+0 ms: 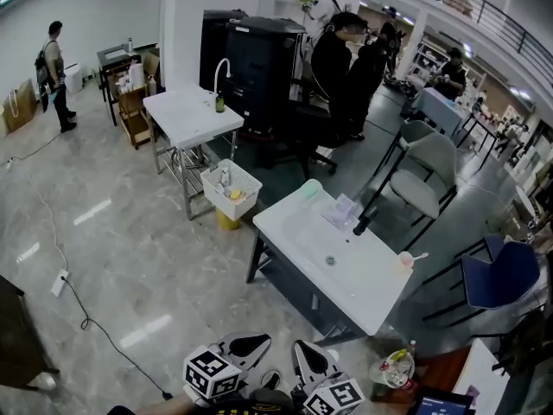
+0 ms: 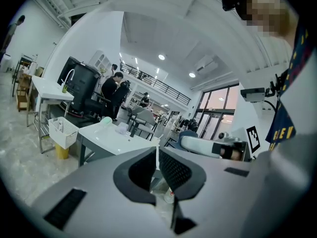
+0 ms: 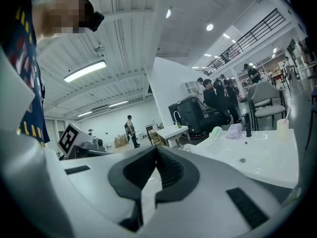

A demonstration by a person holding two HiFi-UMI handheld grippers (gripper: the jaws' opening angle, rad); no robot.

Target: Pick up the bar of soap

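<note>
Head view, grippers: two. The left gripper (image 1: pixel 246 346) and the right gripper (image 1: pixel 304 359) sat side by side at the bottom edge, each with its jaws pressed together on nothing.
Head view, washbasin: the white washbasin (image 1: pixel 346 275) stood on its stand ahead, well apart from both grippers.
Head view, soap's place: no bar could be named for certain. My best guess was the pale lilac block (image 1: pixel 344 210) at the basin's far end, just beside the black tap (image 1: pixel 363 223). The mint-green item (image 1: pixel 309 189) at the far corner was the other candidate.
Head view, counts: two basins, counting the second washbasin (image 1: pixel 186 115) farther off; one black tap; one cup (image 1: pixel 403 260) on the near basin; one white basket (image 1: pixel 233 190) between the two stands.
Left gripper view, jaws: closed tip to tip and empty, with the basin beyond them to the left.
Right gripper view, jaws: closed tip to tip and empty. The lilac block (image 3: pixel 235 130) and the mint-green item (image 3: pixel 215 131) lay on the basin ahead to the right, well apart from the tips.
Progress: as I judged it, nothing was done yet. Reaching the basin, spreading a pair of jaws, gripping and lifting were all left.
</note>
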